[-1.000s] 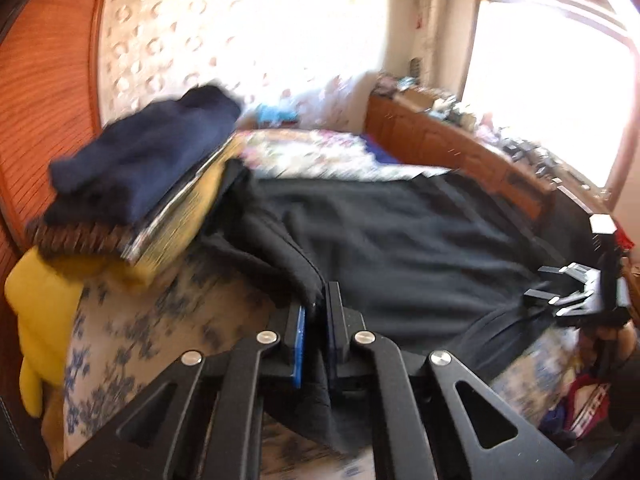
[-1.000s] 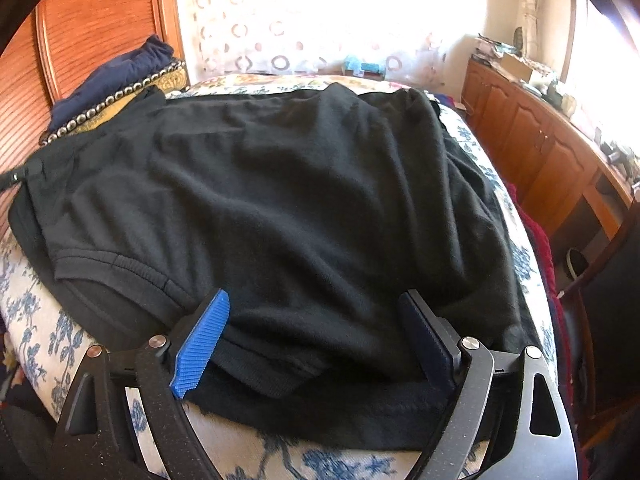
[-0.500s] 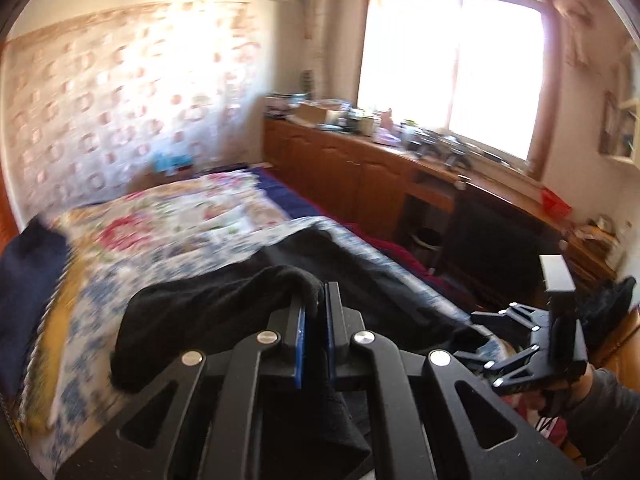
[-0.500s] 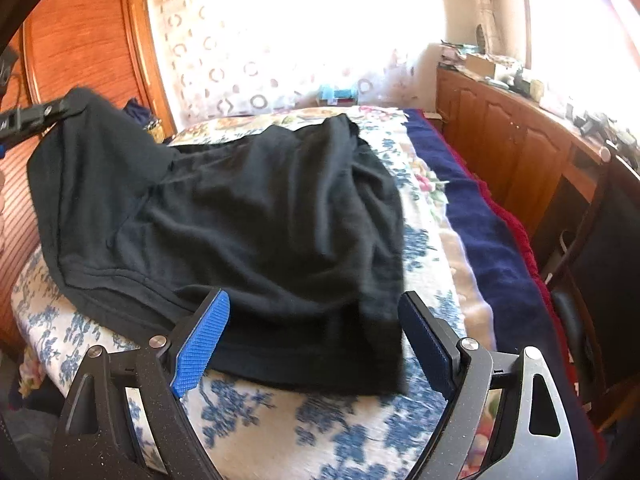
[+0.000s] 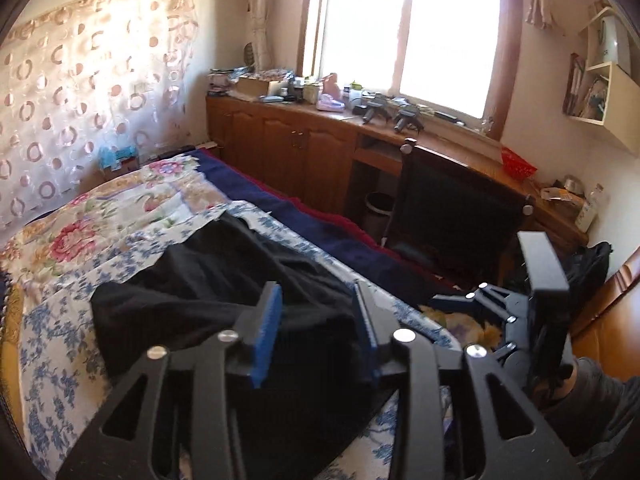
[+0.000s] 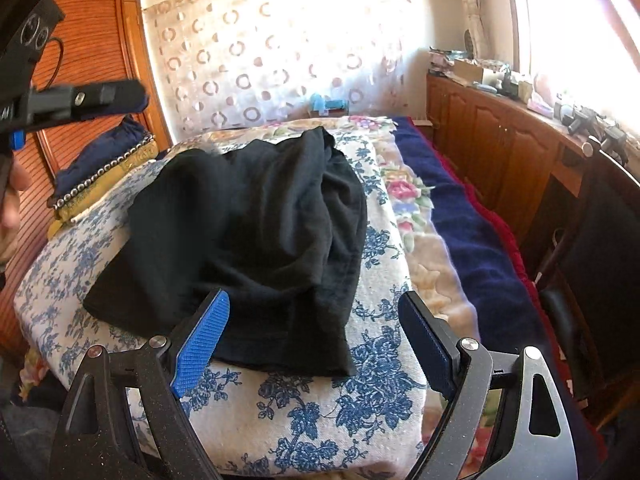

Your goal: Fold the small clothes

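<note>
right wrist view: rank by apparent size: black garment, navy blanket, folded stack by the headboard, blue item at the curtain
1. black garment
2. navy blanket, though partly cut off by the bed edge, so close to 1
3. folded stack
4. blue item, farthest from the camera, so its small look is partly distance

Bright window [image 5: 404,32] above cluttered wooden counter [image 5: 304,136]; circle-patterned curtain [image 6: 260,64]; possibly wardrobe [image 6: 92,60] left.

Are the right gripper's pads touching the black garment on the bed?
Apart. In the right wrist view the right gripper stands wide open above the black garment; the blue pad overlaps its hem only in line of sight, and the other pad hangs over the floral bedspread.
</note>
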Demonstrator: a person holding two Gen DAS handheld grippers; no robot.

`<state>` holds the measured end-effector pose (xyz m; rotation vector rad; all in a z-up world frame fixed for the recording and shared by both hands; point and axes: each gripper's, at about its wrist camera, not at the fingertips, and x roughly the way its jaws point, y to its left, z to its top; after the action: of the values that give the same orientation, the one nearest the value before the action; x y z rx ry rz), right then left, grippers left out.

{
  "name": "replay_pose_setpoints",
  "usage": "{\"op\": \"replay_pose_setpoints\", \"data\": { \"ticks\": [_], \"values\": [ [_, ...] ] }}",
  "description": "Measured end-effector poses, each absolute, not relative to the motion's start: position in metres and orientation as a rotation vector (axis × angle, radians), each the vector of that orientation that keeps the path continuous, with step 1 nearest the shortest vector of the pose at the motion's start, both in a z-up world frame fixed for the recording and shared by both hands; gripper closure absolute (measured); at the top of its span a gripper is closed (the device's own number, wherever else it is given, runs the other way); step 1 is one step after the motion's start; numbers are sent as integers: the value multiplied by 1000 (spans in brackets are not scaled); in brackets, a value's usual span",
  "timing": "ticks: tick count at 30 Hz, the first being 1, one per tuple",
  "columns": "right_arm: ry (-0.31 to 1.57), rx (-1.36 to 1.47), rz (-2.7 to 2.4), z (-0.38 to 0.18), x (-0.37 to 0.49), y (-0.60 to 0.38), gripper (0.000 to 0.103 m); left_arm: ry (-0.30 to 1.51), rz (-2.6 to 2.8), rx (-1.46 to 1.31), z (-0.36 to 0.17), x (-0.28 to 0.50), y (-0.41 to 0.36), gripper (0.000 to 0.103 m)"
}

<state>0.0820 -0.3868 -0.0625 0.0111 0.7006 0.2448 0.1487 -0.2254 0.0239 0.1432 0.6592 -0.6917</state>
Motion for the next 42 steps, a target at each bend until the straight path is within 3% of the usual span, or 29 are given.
{"op": "replay_pose_setpoints", "data": {
  "ticks": [14,26,42],
  "values": [
    [690,-23,270,-53,94,-367,15,657,-507,96,-7,125,-126,58],
    [698,-86,421,-44,129,-295,15,675,-298,2,-41,99,-38,55],
    [730,-210,569,-53,184,-191,15,683,-225,-34,-58,91,2,55]
  ]
}}
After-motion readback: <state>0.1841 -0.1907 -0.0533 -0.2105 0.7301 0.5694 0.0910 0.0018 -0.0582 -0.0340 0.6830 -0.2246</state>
